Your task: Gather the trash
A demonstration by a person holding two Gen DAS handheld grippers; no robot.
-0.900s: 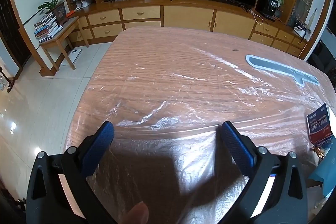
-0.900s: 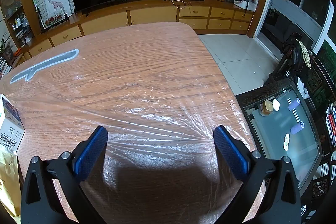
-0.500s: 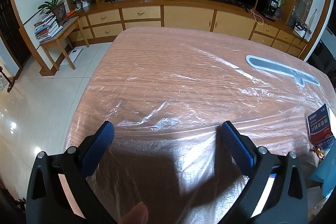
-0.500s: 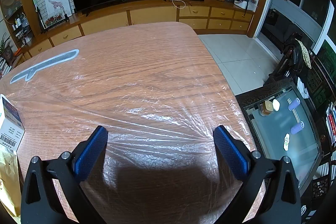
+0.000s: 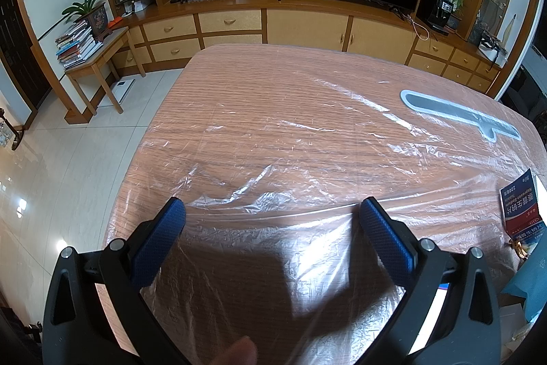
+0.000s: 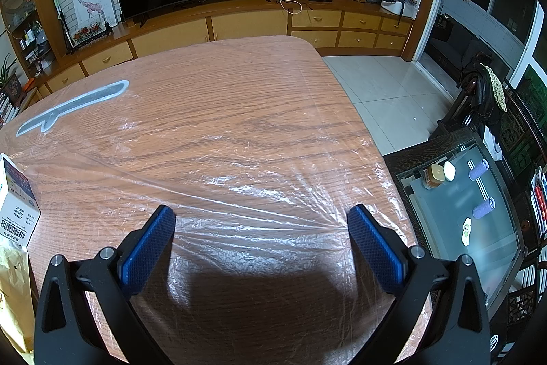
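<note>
A wooden table (image 5: pixel 273 98) is covered by a crinkled clear plastic sheet (image 5: pixel 307 180). My left gripper (image 5: pixel 273 214) is open and empty above the sheet near the front edge. A blue and red medicine box (image 5: pixel 521 206) stands at the right edge, with a teal packet (image 5: pixel 528 289) and small wrappers below it. In the right wrist view my right gripper (image 6: pixel 258 221) is open and empty over the sheet (image 6: pixel 259 194). A white box with a barcode (image 6: pixel 15 204) and a yellowish paper bag (image 6: pixel 13 289) lie at the far left.
A grey knife-shaped print (image 5: pixel 458 115) shows on the sheet; it also shows in the right wrist view (image 6: pixel 71 106). A TV cabinet (image 5: pixel 307 26) stands beyond the table. A glass side table (image 6: pixel 471 221) with small items stands low on the right. Tiled floor lies left.
</note>
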